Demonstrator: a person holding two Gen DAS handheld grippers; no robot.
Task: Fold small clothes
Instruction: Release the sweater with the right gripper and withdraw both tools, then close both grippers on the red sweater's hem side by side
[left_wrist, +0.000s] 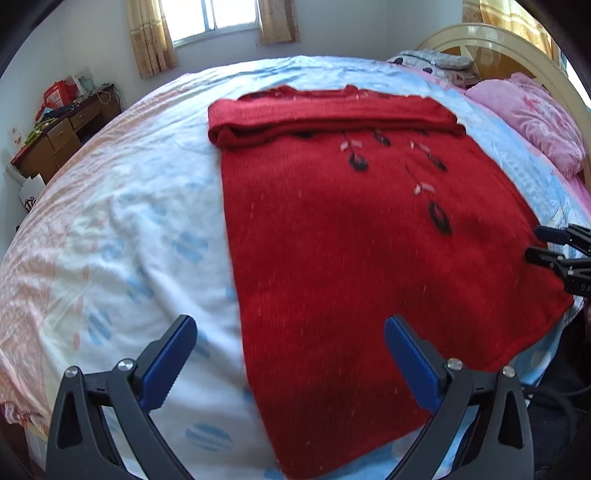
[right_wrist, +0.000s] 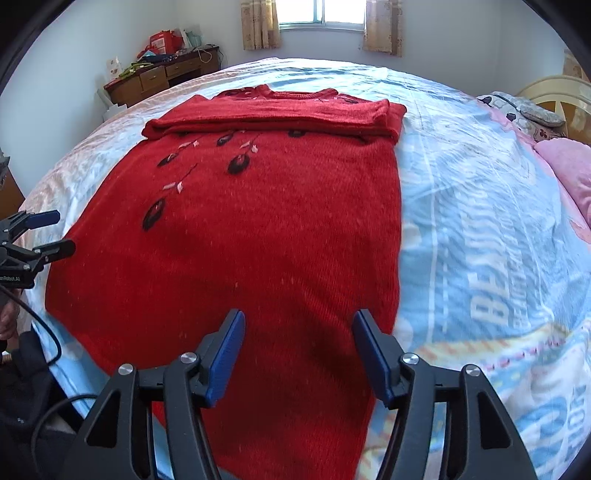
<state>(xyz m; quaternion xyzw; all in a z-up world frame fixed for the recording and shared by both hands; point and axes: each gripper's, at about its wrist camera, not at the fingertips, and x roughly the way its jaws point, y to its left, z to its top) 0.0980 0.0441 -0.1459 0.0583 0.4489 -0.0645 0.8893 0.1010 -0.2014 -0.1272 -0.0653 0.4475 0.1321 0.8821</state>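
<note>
A red knitted sweater (left_wrist: 351, 240) with dark flower embroidery lies flat on the bed, its sleeves folded across the top into a band (left_wrist: 332, 118). It also shows in the right wrist view (right_wrist: 251, 240). My left gripper (left_wrist: 290, 332) is open and empty, above the sweater's lower left edge. My right gripper (right_wrist: 298, 328) is open and empty, above the sweater's lower right part. Each gripper shows in the other's view, the right (left_wrist: 535, 243) and the left (right_wrist: 62, 232), both open.
The bed has a light blue and white patterned sheet (left_wrist: 129, 240). Pink pillows (left_wrist: 535, 118) and a cream headboard (left_wrist: 517, 44) are at the right. A wooden desk (right_wrist: 162, 74) with clutter stands by the far wall. Cables (right_wrist: 40, 332) hang at the left.
</note>
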